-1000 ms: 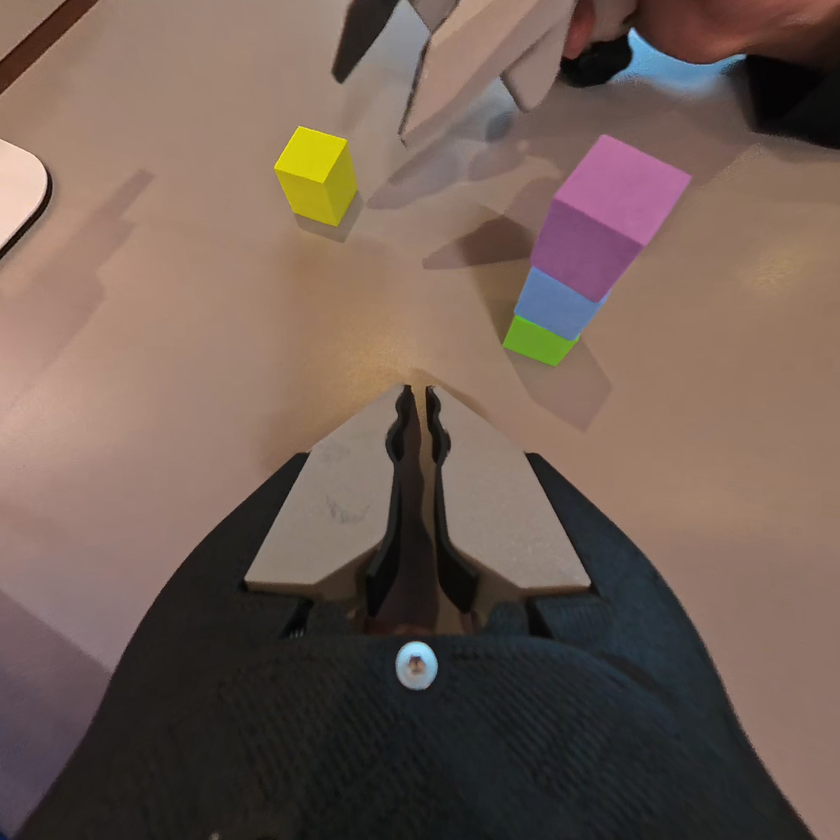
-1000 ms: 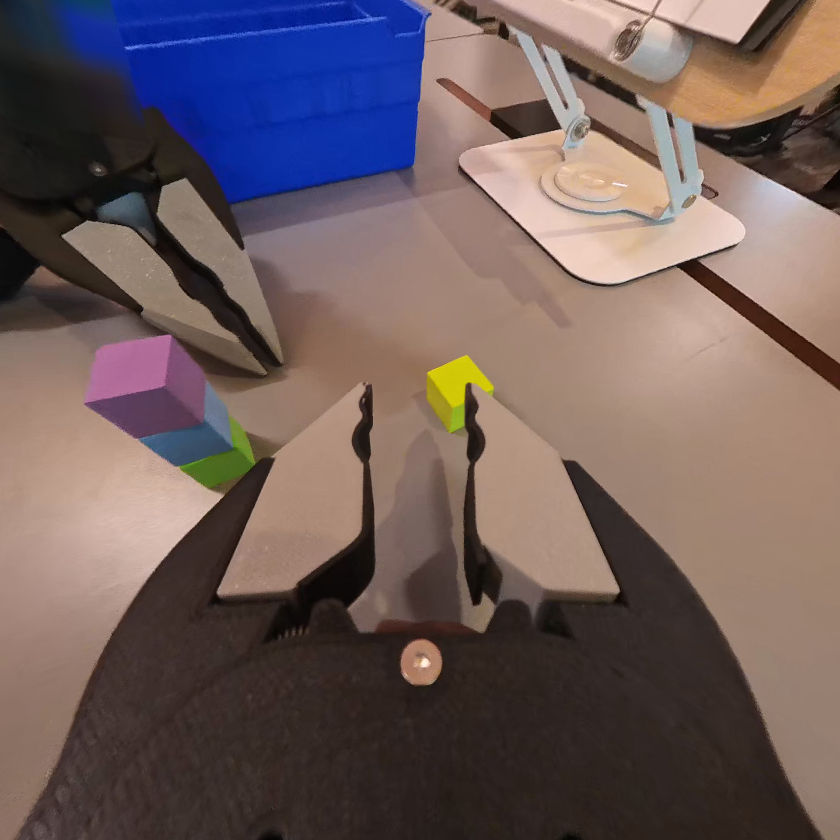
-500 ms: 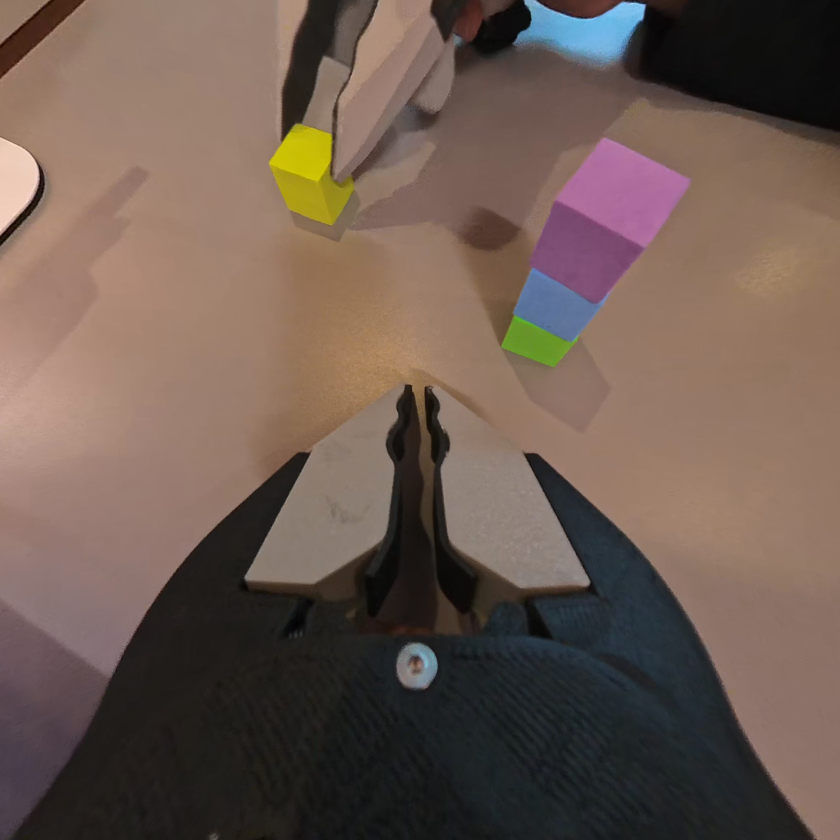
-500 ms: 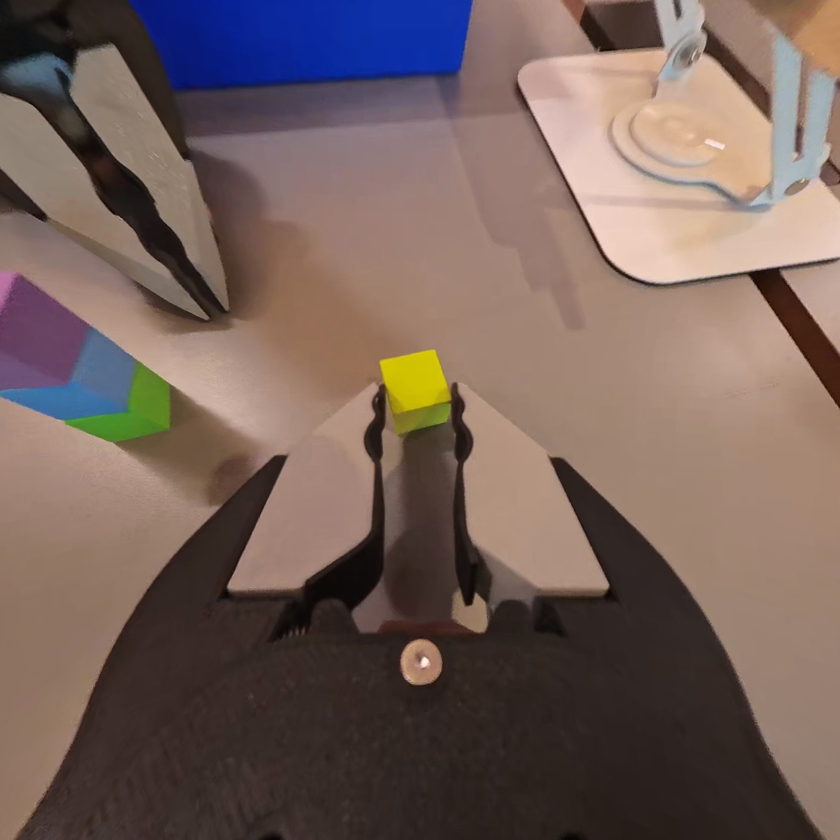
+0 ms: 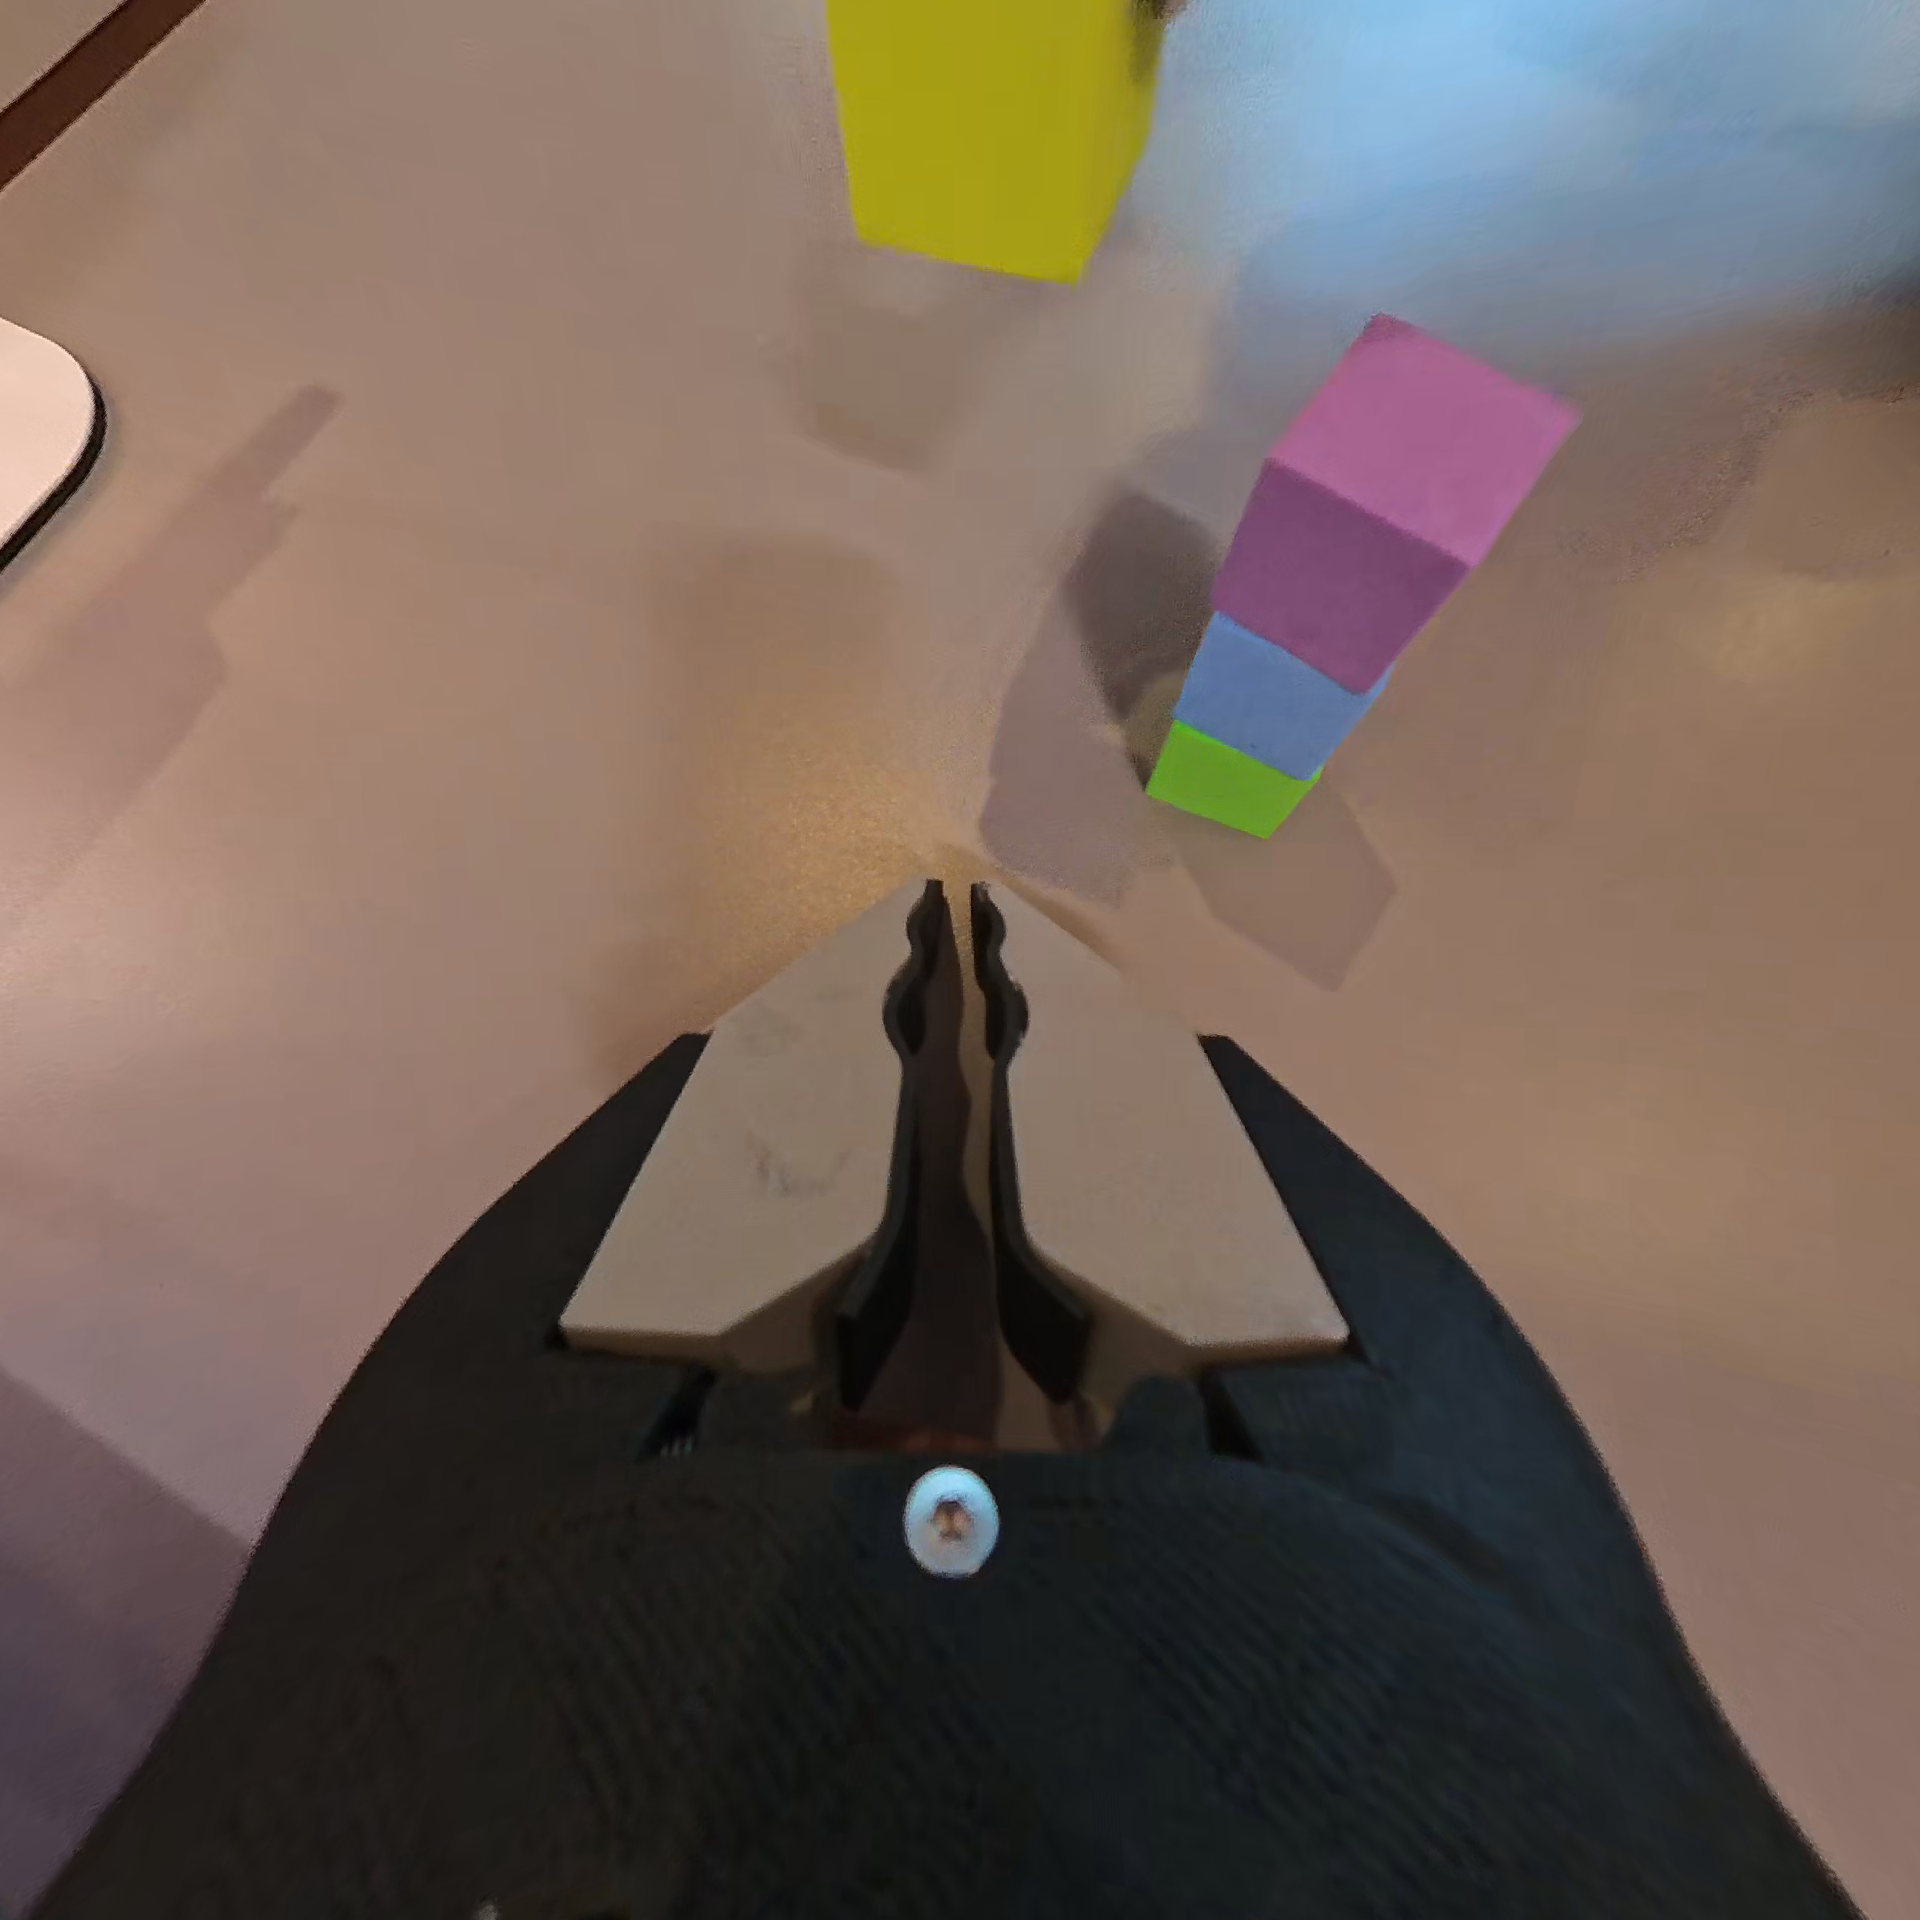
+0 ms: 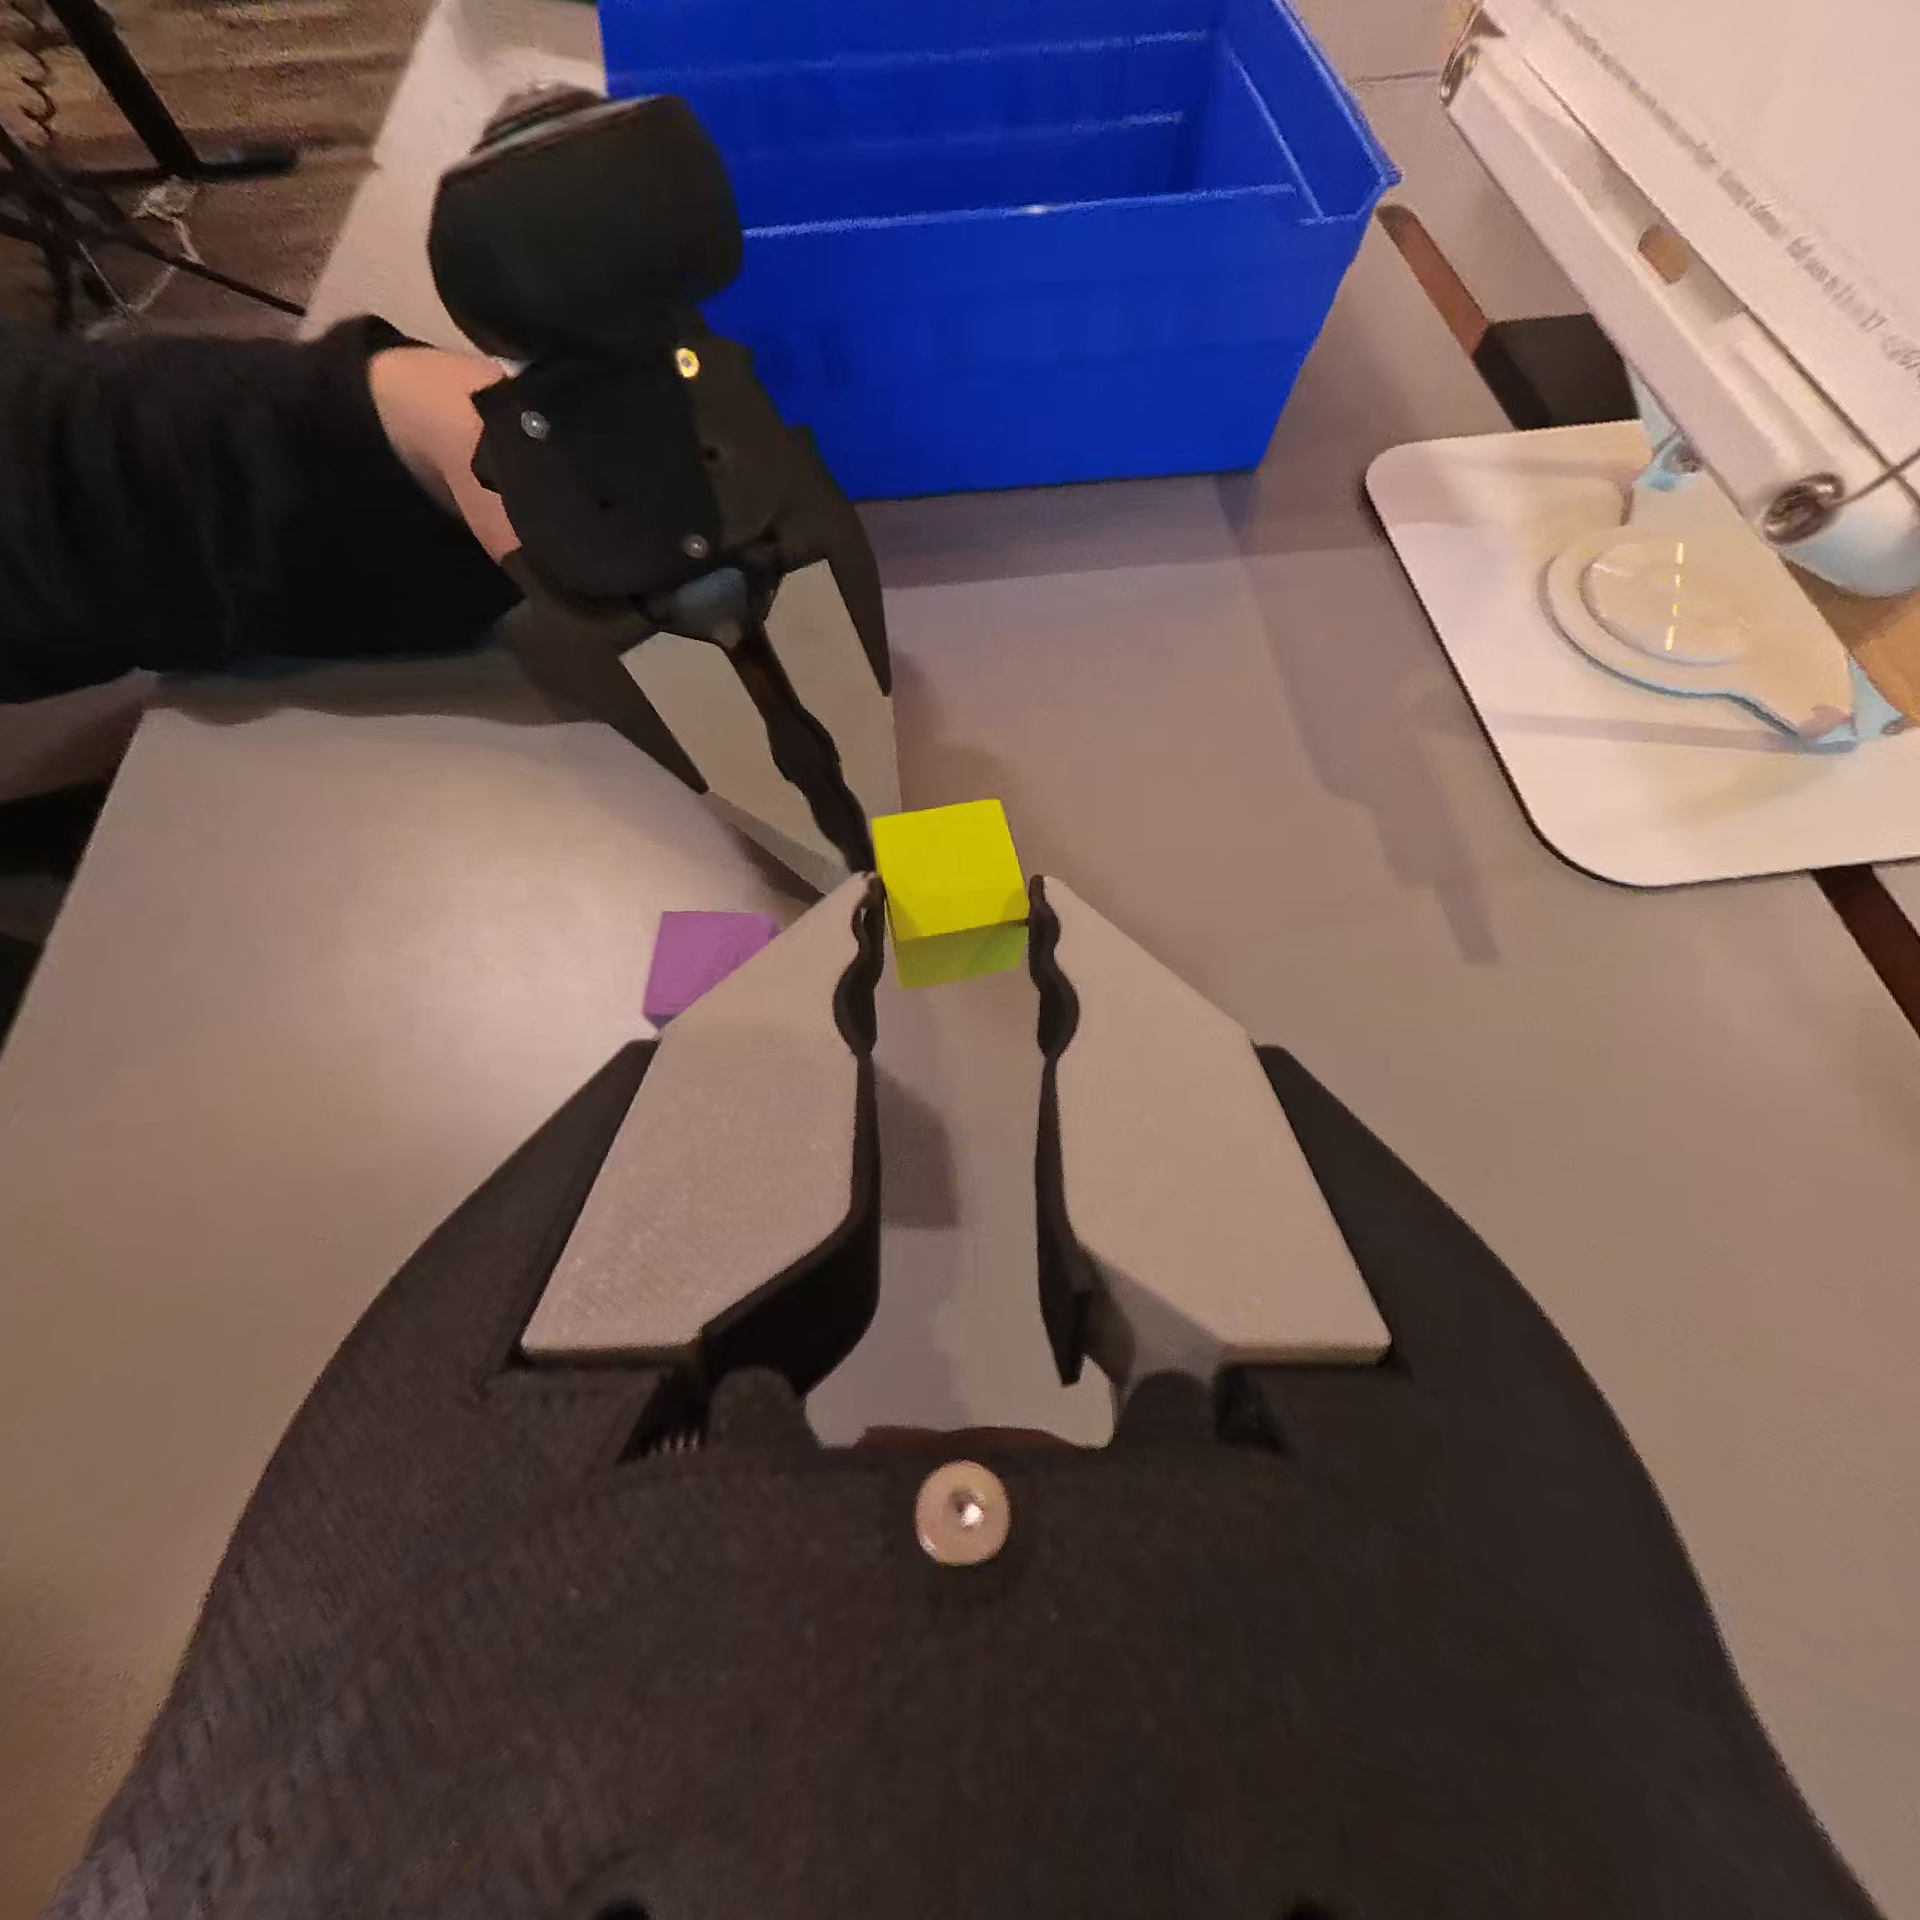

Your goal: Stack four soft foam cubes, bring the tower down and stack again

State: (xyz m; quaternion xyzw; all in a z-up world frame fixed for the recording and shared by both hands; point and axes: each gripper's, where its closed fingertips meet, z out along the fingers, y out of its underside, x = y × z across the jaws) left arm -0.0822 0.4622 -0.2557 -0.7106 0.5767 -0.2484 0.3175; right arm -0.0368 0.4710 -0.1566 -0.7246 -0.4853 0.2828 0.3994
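My right jaws clamp the yellow cube (image 6: 951,894) aloft above the worktop (image 6: 1299,1039), my left jaws nearly closed and empty, while pink (image 5: 1392,499), blue (image 5: 1268,691) and green (image 5: 1226,779) cubes stand stacked, awaiting the fourth.

A line of small print runs along the white stand arm (image 6: 1714,197), too blurred to read

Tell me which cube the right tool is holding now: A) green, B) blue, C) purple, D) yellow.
D: the right tool is shut on the yellow cube, held up off the table, while the purple cube, blue cube and green cube stand stacked.
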